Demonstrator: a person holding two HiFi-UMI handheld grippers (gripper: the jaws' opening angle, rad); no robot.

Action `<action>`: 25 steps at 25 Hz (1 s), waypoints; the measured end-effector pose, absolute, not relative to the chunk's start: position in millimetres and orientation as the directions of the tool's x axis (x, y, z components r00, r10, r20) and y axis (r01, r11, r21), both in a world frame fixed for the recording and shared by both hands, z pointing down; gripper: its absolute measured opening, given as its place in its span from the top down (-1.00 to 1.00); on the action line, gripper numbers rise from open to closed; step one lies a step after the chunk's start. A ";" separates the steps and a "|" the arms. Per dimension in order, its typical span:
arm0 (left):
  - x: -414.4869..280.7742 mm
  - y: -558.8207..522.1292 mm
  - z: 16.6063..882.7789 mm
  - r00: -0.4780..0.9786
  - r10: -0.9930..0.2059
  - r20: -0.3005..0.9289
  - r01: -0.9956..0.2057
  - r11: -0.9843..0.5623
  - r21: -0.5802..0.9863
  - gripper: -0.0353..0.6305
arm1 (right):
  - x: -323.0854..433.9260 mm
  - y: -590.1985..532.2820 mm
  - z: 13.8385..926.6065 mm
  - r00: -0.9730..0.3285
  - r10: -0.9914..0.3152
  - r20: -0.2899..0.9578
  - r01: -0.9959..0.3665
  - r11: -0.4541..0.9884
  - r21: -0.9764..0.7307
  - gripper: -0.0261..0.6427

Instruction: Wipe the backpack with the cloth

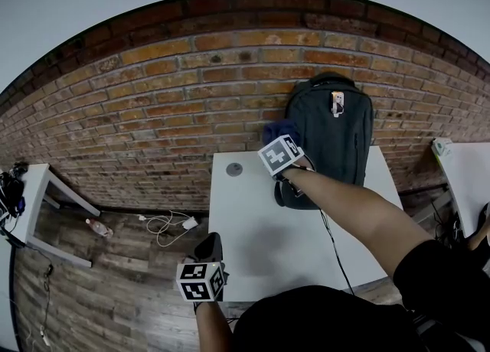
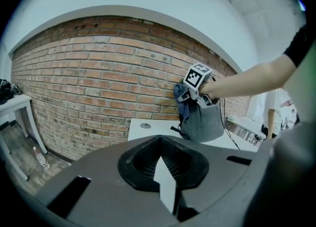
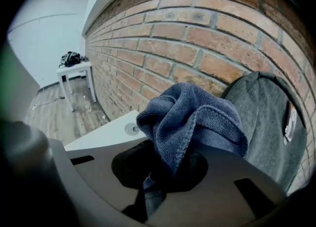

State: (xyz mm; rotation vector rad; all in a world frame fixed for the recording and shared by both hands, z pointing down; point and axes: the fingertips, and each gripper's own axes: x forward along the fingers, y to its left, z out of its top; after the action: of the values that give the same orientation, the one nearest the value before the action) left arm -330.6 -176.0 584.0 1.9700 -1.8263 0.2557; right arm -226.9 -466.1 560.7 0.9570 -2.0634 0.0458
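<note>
Cloth [image 3: 192,117], judged soft and light, is clenched in the right claw [image 3: 157,179] at the upper left of the limp backpack [image 1: 329,144] on the far side of the counter [image 1: 260,243]; the left claw [image 2: 167,184] is closed on nothing.

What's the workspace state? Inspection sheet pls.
Surface: white table, set against brick wall.
Job's things: grey backpack upright against wall; blue cloth bunched beside its upper part.
Clutter: round grey disc on table; bottle on floor.
Grippers: right tongs shut on cloth; left tongs shut, empty, by table's near edge.
Cables: black cable across table; white cable on floor.
Surroundings: wooden floor; left side table; right side table.
</note>
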 end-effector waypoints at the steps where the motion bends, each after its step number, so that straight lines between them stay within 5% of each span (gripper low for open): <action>1: -329.7 -173.3 584.8 0.111 -0.899 0.424 -0.981 -0.031 0.191 0.93 | -225.5 -460.6 568.1 -0.340 -0.606 0.719 -0.630 0.715 0.303 0.81; 25: -300.1 -154.8 587.6 0.151 -0.869 0.470 -0.982 -0.079 0.170 0.92 | -181.4 -360.4 664.1 -0.374 -0.453 0.809 -0.724 0.688 0.050 0.81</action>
State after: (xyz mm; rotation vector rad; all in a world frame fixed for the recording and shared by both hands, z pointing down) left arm -300.1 -154.8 587.6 1.9948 -1.7618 0.3425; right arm -181.4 -360.4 664.1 0.9044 -2.0330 0.3973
